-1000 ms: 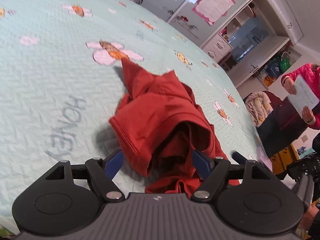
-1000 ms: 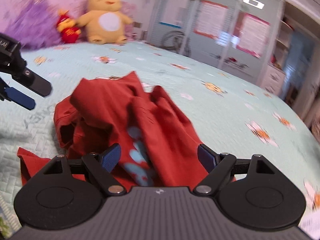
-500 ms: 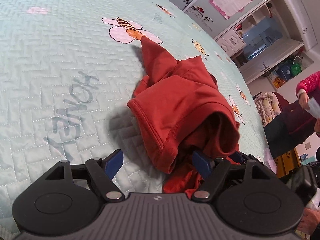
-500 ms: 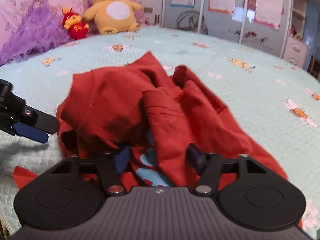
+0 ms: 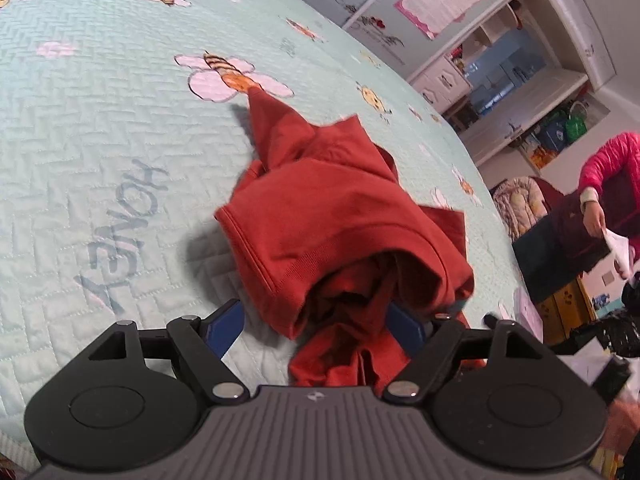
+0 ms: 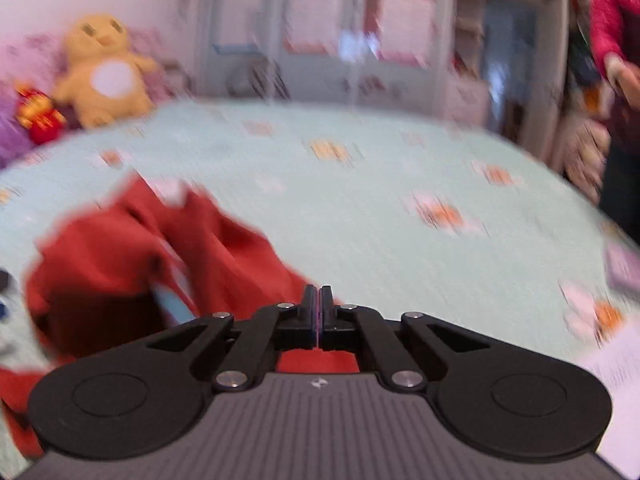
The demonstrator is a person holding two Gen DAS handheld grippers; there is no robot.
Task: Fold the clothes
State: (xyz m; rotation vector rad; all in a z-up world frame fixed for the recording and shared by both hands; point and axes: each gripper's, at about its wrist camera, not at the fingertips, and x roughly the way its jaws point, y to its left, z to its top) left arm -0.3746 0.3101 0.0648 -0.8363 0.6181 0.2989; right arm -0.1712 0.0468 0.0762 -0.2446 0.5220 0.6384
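The bed (image 5: 100, 128), under its pale green quilted cover printed with bees and flowers, fills most of both views, and my red garment (image 5: 340, 216) lies on it in a crumpled heap at the centre of the left wrist frame and at the lower left of the right wrist frame. I judge it light, soft and floppy, a knit that will sag, drag on the quilt and hold no shape, so it wants lifting by its firmer edges. The stitched hem (image 5: 256, 256) along the left side of the heap looks the best place to take hold, since a pinch in the loose middle would only bunch it. My left gripper (image 5: 316, 322) has its jaws wide apart, straddling the near folds without pressing on them. My right gripper (image 6: 319, 312) has just been closing and its jaws now meet; red cloth shows beneath them, but in this blurred view I cannot tell whether any is pinched.
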